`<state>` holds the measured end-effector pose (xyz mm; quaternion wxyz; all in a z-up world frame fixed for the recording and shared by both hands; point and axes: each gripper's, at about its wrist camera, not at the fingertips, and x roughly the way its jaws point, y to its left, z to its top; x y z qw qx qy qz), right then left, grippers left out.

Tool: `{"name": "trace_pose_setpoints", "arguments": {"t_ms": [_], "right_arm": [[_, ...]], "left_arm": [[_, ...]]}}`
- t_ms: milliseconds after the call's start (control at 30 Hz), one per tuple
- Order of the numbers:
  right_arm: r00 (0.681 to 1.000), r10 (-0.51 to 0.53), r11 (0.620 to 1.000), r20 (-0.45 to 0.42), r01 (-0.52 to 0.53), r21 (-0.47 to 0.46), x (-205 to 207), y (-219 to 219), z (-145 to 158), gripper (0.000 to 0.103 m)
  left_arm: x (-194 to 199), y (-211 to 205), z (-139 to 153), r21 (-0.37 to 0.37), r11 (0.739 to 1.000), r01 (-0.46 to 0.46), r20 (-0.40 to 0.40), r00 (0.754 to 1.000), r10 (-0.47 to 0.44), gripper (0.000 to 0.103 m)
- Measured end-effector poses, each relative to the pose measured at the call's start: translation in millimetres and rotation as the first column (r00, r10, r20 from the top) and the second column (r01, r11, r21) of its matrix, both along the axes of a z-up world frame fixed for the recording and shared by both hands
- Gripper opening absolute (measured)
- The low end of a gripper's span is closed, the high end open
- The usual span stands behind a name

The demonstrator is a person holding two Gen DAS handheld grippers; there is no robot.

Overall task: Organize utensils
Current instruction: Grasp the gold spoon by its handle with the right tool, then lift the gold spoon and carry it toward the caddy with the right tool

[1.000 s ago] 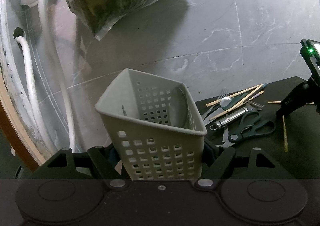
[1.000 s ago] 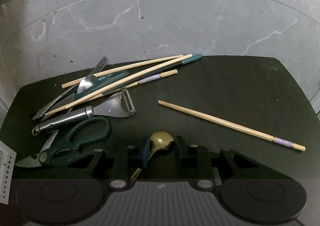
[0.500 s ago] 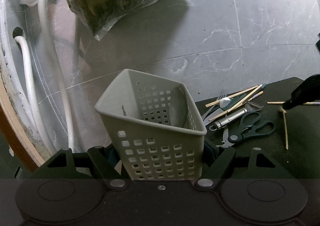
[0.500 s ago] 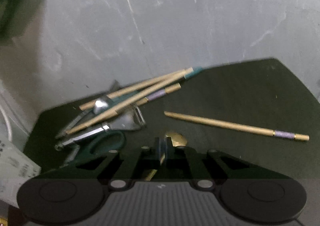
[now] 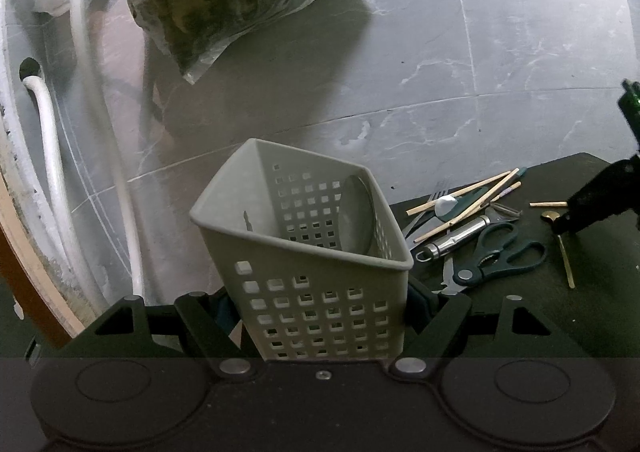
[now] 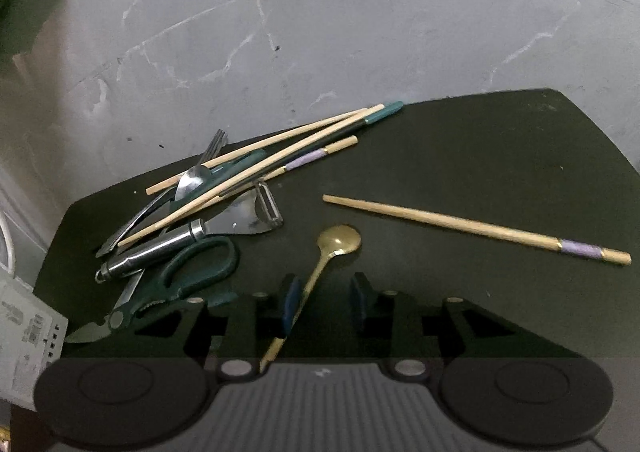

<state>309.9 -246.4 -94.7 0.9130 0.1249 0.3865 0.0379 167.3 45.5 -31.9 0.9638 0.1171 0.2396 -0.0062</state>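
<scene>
With my left gripper [image 5: 320,316] clamped on the basket [image 5: 320,252], my right gripper's [image 6: 326,304] jaws are opening around the gold spoon [image 6: 332,252] lying on the mat [image 6: 480,156]: light, stiff, slippery, best pinched mid-handle.

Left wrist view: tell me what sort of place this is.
Probably a utility or wash area floor: grey marble-look tiles, white water hoses along the edge, a black mat laid down for sorting utensils.
</scene>
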Motion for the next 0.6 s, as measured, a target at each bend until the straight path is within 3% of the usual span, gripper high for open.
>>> {"name": "trace_pose_setpoints", "arguments": {"t_ms": [200, 267, 367, 600], "right_arm": [[1.000, 0.011, 0.997, -0.004, -0.011, -0.074, 17.0, 16.5, -2.5, 0.029], [1.000, 0.010, 0.997, -0.001, -0.010, -0.079, 21.9, 17.5, -4.0, 0.011], [1.000, 0.015, 0.997, 0.006, -0.015, -0.074, 26.1, 16.6, -5.2, 0.003], [0.999, 0.025, 0.998, 0.019, -0.024, -0.051, 20.7, 11.4, -4.7, 0.002]], "left_arm": [[0.3, 0.6, -0.1, -0.001, 1.000, 0.002, 0.000, 1.000, -0.002, 0.080], [0.3, 0.7, -0.1, -0.001, 1.000, 0.002, 0.000, 1.000, -0.002, 0.080], [0.5, 0.7, -0.1, -0.004, 1.000, 0.002, 0.001, 1.000, -0.002, 0.080], [1.2, 1.3, -0.4, -0.009, 1.000, 0.003, 0.001, 1.000, -0.003, 0.080]]}}
